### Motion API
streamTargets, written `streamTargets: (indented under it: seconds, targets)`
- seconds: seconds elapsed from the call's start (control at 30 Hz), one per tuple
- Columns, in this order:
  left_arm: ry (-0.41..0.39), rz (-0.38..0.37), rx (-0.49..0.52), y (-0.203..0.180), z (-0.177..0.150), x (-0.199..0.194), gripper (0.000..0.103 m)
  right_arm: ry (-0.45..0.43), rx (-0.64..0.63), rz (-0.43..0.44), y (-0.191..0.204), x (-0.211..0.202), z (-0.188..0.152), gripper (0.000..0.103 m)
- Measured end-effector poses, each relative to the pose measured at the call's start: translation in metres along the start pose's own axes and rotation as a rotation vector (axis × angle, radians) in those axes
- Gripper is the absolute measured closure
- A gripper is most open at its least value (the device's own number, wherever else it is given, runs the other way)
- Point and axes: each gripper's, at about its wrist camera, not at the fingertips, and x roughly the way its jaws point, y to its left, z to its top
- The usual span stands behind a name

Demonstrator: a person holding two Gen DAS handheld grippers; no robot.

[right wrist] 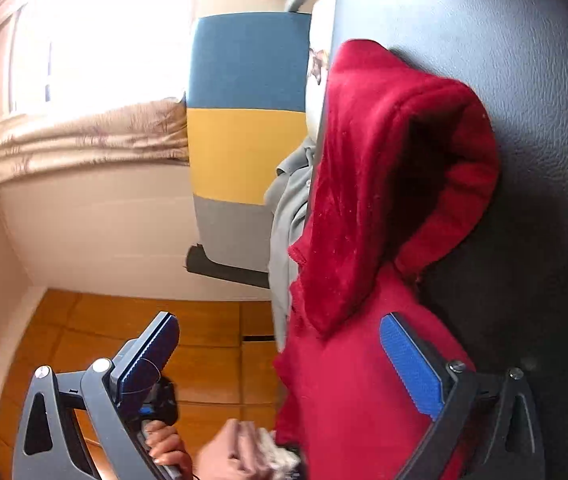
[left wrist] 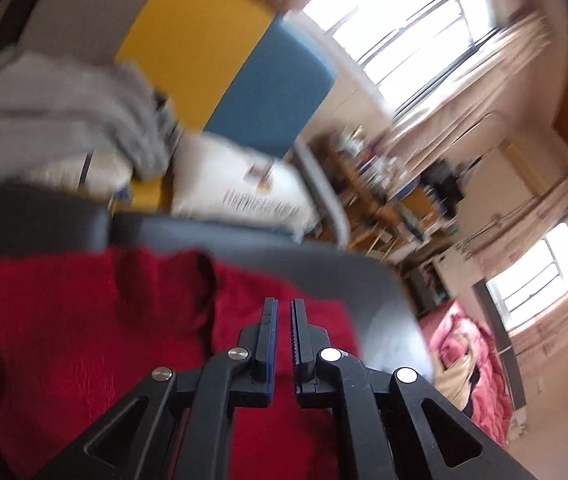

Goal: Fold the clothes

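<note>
A red fleece hoodie [left wrist: 96, 332] lies spread on a dark grey table [left wrist: 244, 240]. My left gripper [left wrist: 283, 312] hovers above the garment with its jaws nearly together and nothing between them. In the right wrist view, which is turned on its side, the hoodie [right wrist: 364, 240] shows its hood [right wrist: 416, 160] on the dark table [right wrist: 524, 80]. My right gripper [right wrist: 284, 344] is wide open, one finger [right wrist: 408, 360] over the red fabric and the other off the table's edge. It holds nothing.
A crumpled grey garment [left wrist: 84, 120] and white pillows [left wrist: 236, 184] lie beyond the table. A yellow, blue and grey panel [right wrist: 244, 120] stands behind. A wooden floor [right wrist: 144, 340] lies beside the table. A cluttered shelf [left wrist: 384, 184] and a pink bed [left wrist: 468, 352] are farther off.
</note>
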Motion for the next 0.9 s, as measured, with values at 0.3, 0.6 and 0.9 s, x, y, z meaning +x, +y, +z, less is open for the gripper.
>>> streamTargets:
  seconds: [0.3, 0.6, 0.9]
  targets:
    - [0.114, 0.063, -0.097, 0.035, -0.035, 0.094, 0.083, 0.114, -0.385, -0.137, 0.027, 0.025, -0.030, 0.003]
    - [0.157, 0.135, -0.141, 0.031, -0.026, 0.123, 0.064, 0.096, -0.511, -0.106, 0.023, 0.005, -0.042, 0.004]
    - [0.181, 0.182, -0.023, 0.016, -0.026, 0.128, 0.051, 0.082, -0.509, -0.101, 0.026, 0.010, -0.045, 0.004]
